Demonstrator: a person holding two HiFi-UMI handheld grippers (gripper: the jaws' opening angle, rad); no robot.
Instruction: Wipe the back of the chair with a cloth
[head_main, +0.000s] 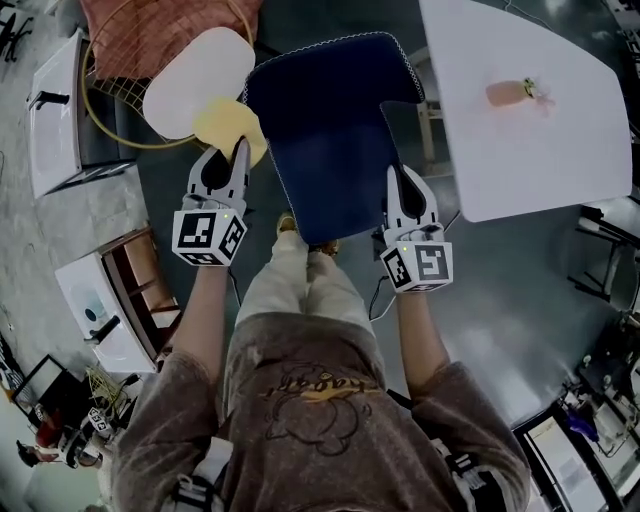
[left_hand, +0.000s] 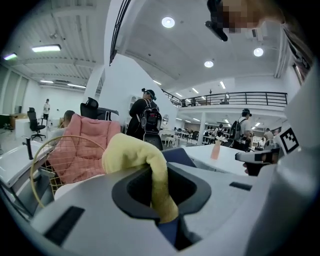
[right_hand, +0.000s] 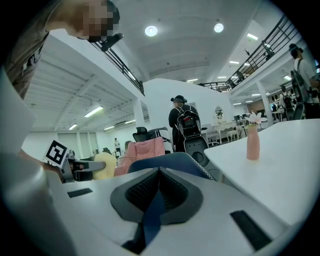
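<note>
In the head view, a dark blue chair (head_main: 330, 130) stands in front of me, seen from above. My left gripper (head_main: 240, 150) is at its left edge, shut on a yellow cloth (head_main: 225, 125). The left gripper view shows the cloth (left_hand: 135, 155) bulging out above the closed jaws (left_hand: 160, 200), with a bit of blue below it. At the chair's right edge, my right gripper (head_main: 397, 175) is shut. In the right gripper view, a strip of the blue chair (right_hand: 170, 161) is pinched between the jaws of that gripper (right_hand: 156, 195).
A white table (head_main: 560, 130) with a pink vase (head_main: 515, 93) stands on the right. At the far left is a white seat (head_main: 195, 75) with a pink cushion (head_main: 150, 30) and a gold wire frame. White cabinets (head_main: 55, 110) line the left side. People stand farther off.
</note>
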